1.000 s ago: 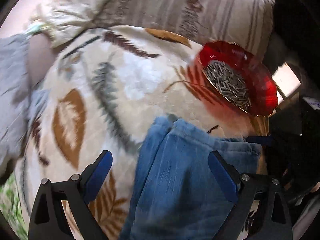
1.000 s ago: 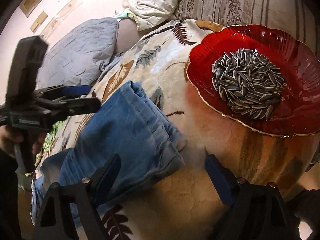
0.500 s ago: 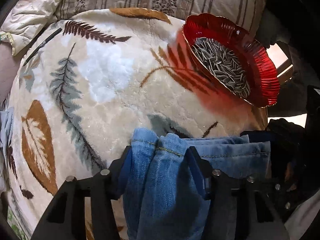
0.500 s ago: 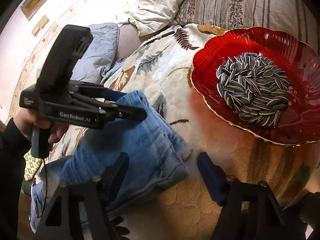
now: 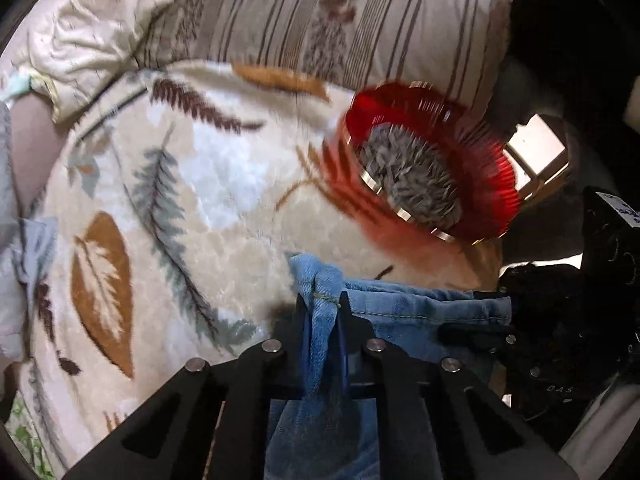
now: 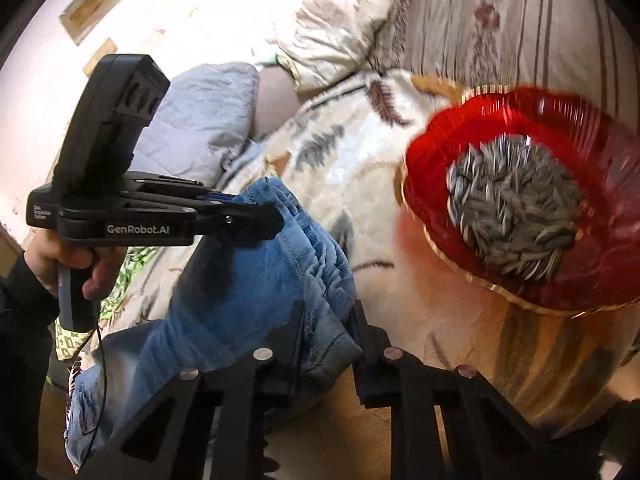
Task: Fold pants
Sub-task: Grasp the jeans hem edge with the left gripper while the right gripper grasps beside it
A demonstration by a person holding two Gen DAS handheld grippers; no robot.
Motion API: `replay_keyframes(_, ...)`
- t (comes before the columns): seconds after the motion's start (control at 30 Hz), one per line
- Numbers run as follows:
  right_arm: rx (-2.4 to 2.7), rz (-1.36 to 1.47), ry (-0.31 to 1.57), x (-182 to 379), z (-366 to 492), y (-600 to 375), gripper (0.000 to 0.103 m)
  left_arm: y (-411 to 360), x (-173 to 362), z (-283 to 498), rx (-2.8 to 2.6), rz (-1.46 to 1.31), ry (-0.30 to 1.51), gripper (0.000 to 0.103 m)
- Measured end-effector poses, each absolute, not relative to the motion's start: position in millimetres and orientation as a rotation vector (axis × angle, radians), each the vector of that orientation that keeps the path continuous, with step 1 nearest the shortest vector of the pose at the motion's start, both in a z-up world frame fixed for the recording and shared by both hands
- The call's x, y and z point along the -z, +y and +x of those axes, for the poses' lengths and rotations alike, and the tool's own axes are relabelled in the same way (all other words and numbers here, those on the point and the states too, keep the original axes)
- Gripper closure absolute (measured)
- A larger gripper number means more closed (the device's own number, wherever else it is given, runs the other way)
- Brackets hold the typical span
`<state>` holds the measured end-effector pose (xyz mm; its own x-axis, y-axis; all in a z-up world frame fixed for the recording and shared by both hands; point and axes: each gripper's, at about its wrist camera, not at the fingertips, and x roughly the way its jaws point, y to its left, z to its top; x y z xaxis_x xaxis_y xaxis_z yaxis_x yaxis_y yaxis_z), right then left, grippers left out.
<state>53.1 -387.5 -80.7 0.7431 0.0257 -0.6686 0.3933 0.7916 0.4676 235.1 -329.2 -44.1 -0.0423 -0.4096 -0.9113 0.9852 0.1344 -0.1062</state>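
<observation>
Both tools have just been closing on the jeans [image 6: 256, 280] hem at lower centre: left tool [image 5: 322, 312] pinches one corner, right tool [image 6: 326, 320] the other, legs trailing to lower left across the blanket [image 5: 180, 200].

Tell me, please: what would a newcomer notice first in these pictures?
The red dish heaped with sunflower seeds stands out first, sitting on the leaf-print blanket to the right. Next come the blue jeans in front, with both grippers having just closed on the edge: the left gripper on one corner, the right gripper on the other.
</observation>
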Motion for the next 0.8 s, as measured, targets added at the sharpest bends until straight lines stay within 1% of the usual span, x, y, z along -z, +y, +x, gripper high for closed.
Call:
replay_keyframes(0.1,0.231,0.599,0.666,59.6,47.0,-388.6,0.083,-332.8,23.5,233.4,1.323,0.734,0.979,0.093)
replay_keyframes(0.23,0.269,0.540,0.624,36.4,47.0,-396.6,0.084,-352.0,12.9,237.8,1.318,0.715,0.962,0.093)
replay_keyframes(0.33,0.316,0.539,0.644,35.7,54.7,-412.7,0.084,-370.7,23.3,245.5,1.310,0.717,0.982,0.093)
replay_keyframes(0.4,0.344,0.534,0.670,41.0,61.4,-421.7,0.084,-386.0,41.1,252.2,1.292,0.728,1.025,0.093)
replay_keyframes(0.53,0.359,0.539,0.726,56.7,71.4,-429.5,0.084,-390.6,62.0,257.2,1.273,0.740,1.072,0.093)
replay_keyframes(0.57,0.355,0.545,0.731,58.6,72.2,-430.0,0.084,-388.1,61.7,258.5,1.272,0.730,1.077,0.087)
replay_keyframes(0.6,0.350,0.553,0.739,60.6,73.1,-430.6,0.080,-385.3,58.7,260.3,1.263,0.722,1.075,0.074)
replay_keyframes(0.63,0.355,0.567,0.744,61.7,72.7,-431.4,0.080,-382.9,55.2,262.0,1.244,0.718,1.071,0.061)
replay_keyframes(0.67,0.372,0.591,0.747,61.7,71.2,-434.3,0.077,-378.8,48.4,264.8,1.191,0.714,1.047,0.034)
replay_keyframes(0.7,0.386,0.601,0.754,61.1,69.8,-436.1,0.071,-375.8,42.8,265.2,1.158,0.709,1.021,0.025)
replay_keyframes(0.73,0.394,0.602,0.754,59.3,68.1,-436.8,0.066,-370.7,34.9,266.5,1.133,0.693,0.986,0.022)
replay_keyframes(0.77,0.396,0.598,0.750,56.7,64.9,-436.6,0.045,-368.1,30.7,266.8,1.129,0.685,0.977,0.022)
replay_keyframes(0.8,0.400,0.591,0.738,51.8,58.2,-434.8,0.028,-363.9,25.7,267.5,1.118,0.679,0.972,0.022)
